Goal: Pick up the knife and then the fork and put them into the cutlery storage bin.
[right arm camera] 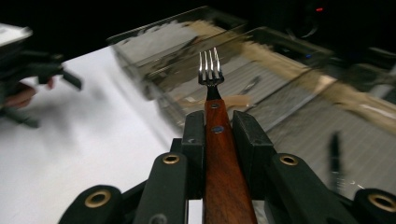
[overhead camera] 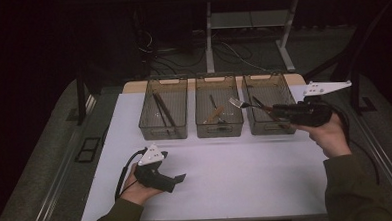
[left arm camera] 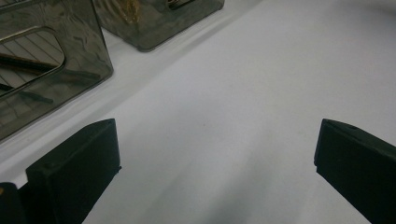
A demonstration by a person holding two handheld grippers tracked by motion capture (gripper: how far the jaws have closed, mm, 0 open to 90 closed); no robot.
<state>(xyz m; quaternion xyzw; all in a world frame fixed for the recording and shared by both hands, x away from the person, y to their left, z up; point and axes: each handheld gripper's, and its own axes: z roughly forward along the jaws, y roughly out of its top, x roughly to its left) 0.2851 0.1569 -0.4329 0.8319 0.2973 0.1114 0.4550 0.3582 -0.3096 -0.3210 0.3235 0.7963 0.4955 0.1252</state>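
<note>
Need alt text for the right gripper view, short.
The right gripper is shut on a wooden-handled fork, tines pointing ahead over clear bins on a white table. The other gripper is blurred at far left.

Dim room, grey floor (overhead camera: 46, 162)

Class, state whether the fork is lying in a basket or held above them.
Held above: the right gripper clamps the fork by its wooden handle, over the baskets.
</note>
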